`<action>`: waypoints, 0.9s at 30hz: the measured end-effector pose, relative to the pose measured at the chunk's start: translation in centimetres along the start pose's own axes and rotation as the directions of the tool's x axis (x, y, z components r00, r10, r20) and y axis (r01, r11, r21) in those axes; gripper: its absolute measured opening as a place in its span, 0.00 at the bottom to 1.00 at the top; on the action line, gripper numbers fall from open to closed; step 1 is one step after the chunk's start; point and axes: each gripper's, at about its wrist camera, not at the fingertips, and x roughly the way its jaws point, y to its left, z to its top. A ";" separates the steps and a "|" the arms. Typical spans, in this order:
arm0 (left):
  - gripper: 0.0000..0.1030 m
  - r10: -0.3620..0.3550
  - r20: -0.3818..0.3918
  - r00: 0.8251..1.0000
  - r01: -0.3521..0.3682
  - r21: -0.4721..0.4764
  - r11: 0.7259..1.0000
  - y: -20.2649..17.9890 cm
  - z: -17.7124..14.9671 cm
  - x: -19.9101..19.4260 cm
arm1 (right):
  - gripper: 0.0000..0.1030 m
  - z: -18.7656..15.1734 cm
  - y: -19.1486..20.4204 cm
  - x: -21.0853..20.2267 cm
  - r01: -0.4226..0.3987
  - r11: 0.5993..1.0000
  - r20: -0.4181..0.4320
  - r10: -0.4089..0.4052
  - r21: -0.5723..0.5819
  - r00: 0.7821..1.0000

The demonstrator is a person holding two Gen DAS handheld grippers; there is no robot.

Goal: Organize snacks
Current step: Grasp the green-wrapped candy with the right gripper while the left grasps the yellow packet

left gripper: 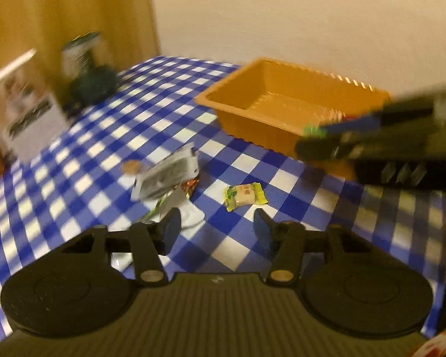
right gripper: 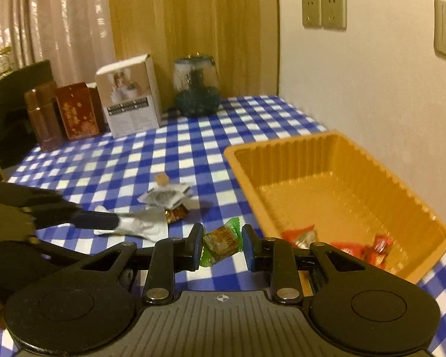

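Straddling the green-wrapped candy [right gripper: 222,245] beside the orange tray's [right gripper: 285,145] near-left corner, right gripper [right gripper: 221,248] half open, barely touching. Left gripper [left gripper: 217,227] wide open, empty, above checkered tablecloth [left gripper: 110,125] near silver wrappers [left gripper: 166,175].

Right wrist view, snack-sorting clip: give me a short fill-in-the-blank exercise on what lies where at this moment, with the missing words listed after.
1. The green-wrapped candy lies between the fingers of the ____ gripper.
2. The snacks already inside the orange tray have ____ wrappers.
3. The tablecloth is checked in white and ____.
4. The left gripper is open, and between its fingers it holds ____.

Missing words: right; red; blue; nothing
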 end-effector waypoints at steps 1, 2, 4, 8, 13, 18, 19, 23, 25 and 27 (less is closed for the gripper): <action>0.39 -0.012 -0.009 1.000 0.013 0.033 0.999 -0.2 0.1 0.5 | 0.27 0.2 -0.4 -0.2 -0.001 1.000 0.005 0.001 -0.005 1.000; 0.37 -0.027 -0.015 1.000 0.028 0.062 0.998 -0.4 0.1 1.0 | 0.27 0.4 -0.8 -0.4 -0.002 1.000 0.011 0.002 -0.007 1.000; 0.35 -0.065 -0.023 0.998 0.067 0.120 0.990 -0.9 0.3 2.0 | 0.27 0.7 -1.8 -0.7 0.001 1.000 0.015 -0.001 -0.011 1.000; 0.34 -0.103 -0.029 0.994 0.107 0.249 0.963 -1.7 0.8 3.7 | 0.27 0.9 -3.5 -1.0 0.015 1.000 0.021 -0.015 0.007 1.000; 0.34 -0.131 -0.044 0.990 0.138 0.378 0.915 -2.1 1.4 5.9 | 0.28 0.8 -5.0 -1.0 0.019 0.998 0.015 -0.020 0.055 1.000; 0.34 -0.142 -0.092 0.986 0.169 0.491 0.855 -2.5 1.8 7.6 | 0.28 1.0 -6.0 -1.0 0.030 0.996 0.020 -0.032 0.086 0.999; 0.34 -0.149 -0.096 0.984 0.177 0.501 0.847 -2.4 1.9 7.9 | 0.28 1.0 -6.2 -1.0 0.033 0.995 0.020 -0.035 0.095 0.999; 0.33 -0.165 -0.132 0.978 0.208 0.473 0.856 -2.1 2.8 8.6 | 0.28 1.1 -6.9 -0.7 0.042 0.991 0.011 -0.044 0.126 0.999; 0.30 -0.171 -0.156 0.973 0.221 0.409 0.885 -1.5 3.1 8.8 | 0.28 1.2 -7.1 -0.7 0.045 0.990 0.008 -0.046 0.136 0.999; 0.22 -0.180 -0.169 0.969 0.229 0.345 0.910 -1.3 3.1 8.7 | 0.28 1.2 -7.2 -0.7 0.045 0.989 0.010 -0.047 0.141 0.999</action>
